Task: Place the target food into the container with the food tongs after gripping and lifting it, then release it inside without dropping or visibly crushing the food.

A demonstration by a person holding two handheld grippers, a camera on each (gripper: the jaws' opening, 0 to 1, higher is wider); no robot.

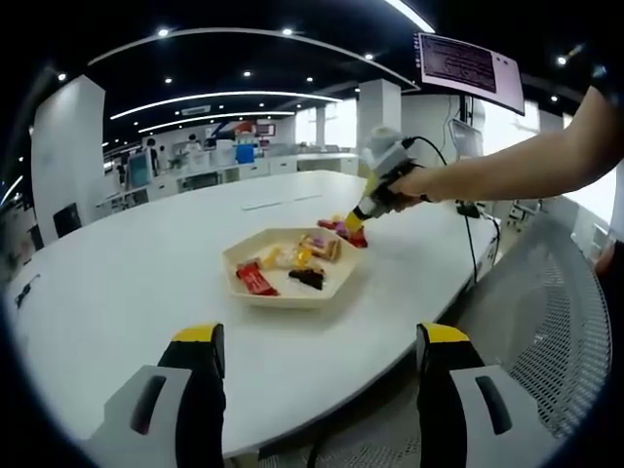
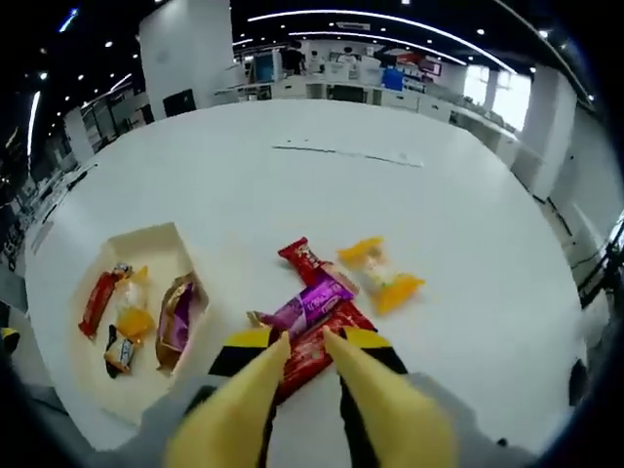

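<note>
Glossy white tabletop (image 1: 117, 283), big and rounded, smooth all over. On it, a pale cream tray (image 1: 292, 292), hexagonal and shallow with low walls, matte like paper pulp; same tray at the left of the right gripper view (image 2: 146, 239). Inside the tray, crinkly foil-wrapped snacks: a red bar (image 2: 96, 299), a small yellow candy (image 2: 135, 322), a dark little piece (image 2: 117, 353) and a shiny purple-brown packet (image 2: 175, 314) leaning against the right wall. Outside the tray, loose on the table just beside it, a little cluster: a long red wrapped bar (image 2: 317, 346), a purple wrapper (image 2: 310, 304) lying across it, a shorter red packet (image 2: 302, 259) and a clear-and-yellow twist-end packet (image 2: 380, 271), all close together or touching. Right gripper (image 2: 304, 336) fitted with yellow tong tips, smooth plastic, tapering to points; tips close together and pinching the near end of the long red wrapped bar, still flat on the table, not in the tray. Same gripper seen from the left gripper view (image 1: 356, 229), held by a bare hand (image 1: 414, 183), down at the snacks past the tray's far edge. Left gripper (image 1: 322, 336) grey and black with yellow caps, fingers spread wide apart, holding nothing, hanging over the near table edge. Grey mesh chair back (image 1: 546, 331) at the right.
</note>
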